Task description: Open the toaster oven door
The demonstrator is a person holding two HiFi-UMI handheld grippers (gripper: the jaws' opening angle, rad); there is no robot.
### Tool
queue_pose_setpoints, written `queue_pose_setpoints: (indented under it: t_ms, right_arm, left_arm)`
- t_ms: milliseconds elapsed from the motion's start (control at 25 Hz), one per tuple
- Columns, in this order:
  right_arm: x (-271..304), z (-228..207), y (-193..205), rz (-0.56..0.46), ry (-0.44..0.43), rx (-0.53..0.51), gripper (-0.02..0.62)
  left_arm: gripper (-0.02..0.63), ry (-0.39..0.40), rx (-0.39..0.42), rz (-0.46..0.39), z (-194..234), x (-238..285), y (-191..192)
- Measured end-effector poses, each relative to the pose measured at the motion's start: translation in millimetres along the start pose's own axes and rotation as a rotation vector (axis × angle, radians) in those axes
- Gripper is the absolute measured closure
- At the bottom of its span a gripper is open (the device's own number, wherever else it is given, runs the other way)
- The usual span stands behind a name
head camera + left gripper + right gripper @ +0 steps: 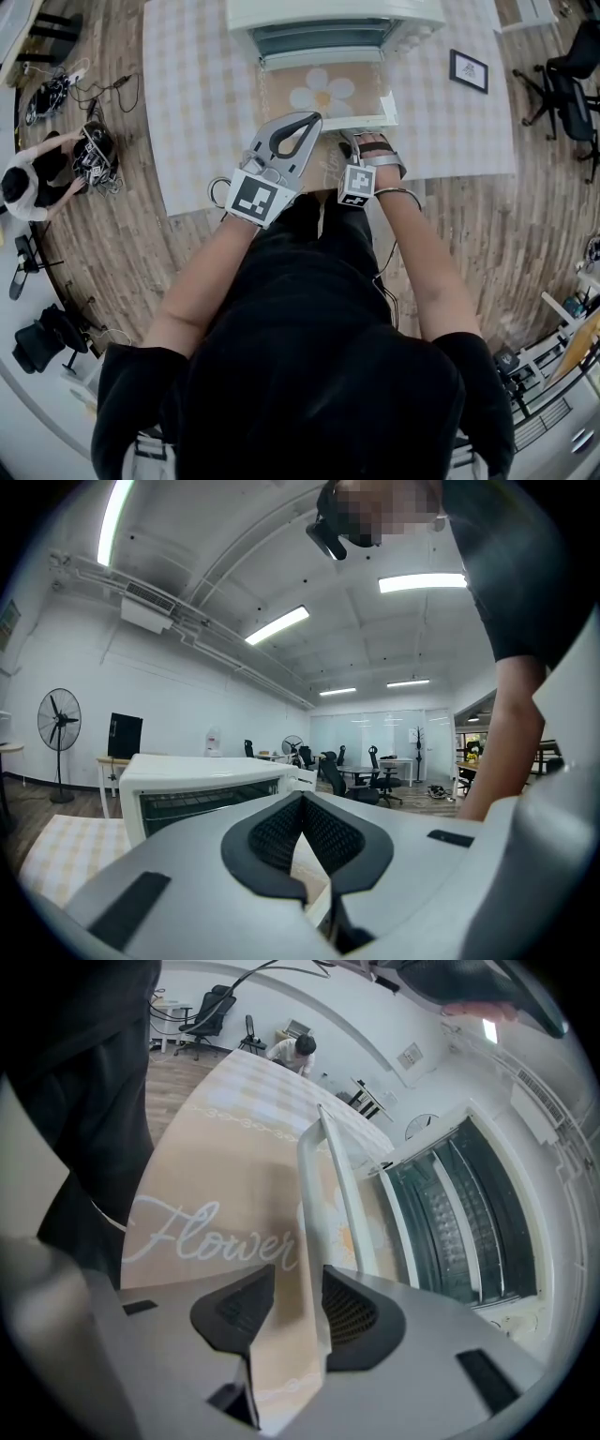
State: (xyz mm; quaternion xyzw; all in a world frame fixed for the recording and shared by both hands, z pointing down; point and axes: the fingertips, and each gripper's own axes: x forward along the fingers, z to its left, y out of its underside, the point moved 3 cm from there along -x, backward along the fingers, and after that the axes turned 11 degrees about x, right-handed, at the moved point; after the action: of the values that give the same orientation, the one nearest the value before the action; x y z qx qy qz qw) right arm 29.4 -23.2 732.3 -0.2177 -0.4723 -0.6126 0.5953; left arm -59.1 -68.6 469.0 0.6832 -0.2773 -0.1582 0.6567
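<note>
The white toaster oven (319, 28) stands at the far side of the table. Its door (323, 94) lies open and flat toward me, and its racks show in the right gripper view (469, 1213). A beige mat with a daisy and the word "Flower" shows at the door. My right gripper (353, 141) points steeply down at the door's front edge. The white handle bar (323, 1185) runs between its jaws (295, 1312), close to the right pad, with a gap on the other side. My left gripper (314, 118) hovers beside it, its tips together (302, 799) on nothing, with the oven (187, 789) beyond.
A checked cloth (197, 112) covers the table, with its near edge just under my hands. A small framed picture (468, 70) lies to the right of the oven. On the floor to the left a person (23, 183) crouches among cables. Office chairs (567, 84) stand to the right.
</note>
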Motion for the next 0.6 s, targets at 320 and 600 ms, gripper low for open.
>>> queue_pose_setpoints:
  t_ms: [320, 600]
  right_arm:
    - [5.3, 3.9, 6.7, 0.022, -0.011, 0.009, 0.430]
    - [-2.9, -2.8, 0.0, 0.005, -0.005, 0.012, 0.428]
  left_arm:
    - [0.591, 0.007, -0.005, 0.007, -2.0, 0.5, 2.0]
    - [0.591, 0.001, -0.005, 0.003, 1.9, 0.4, -1.8]
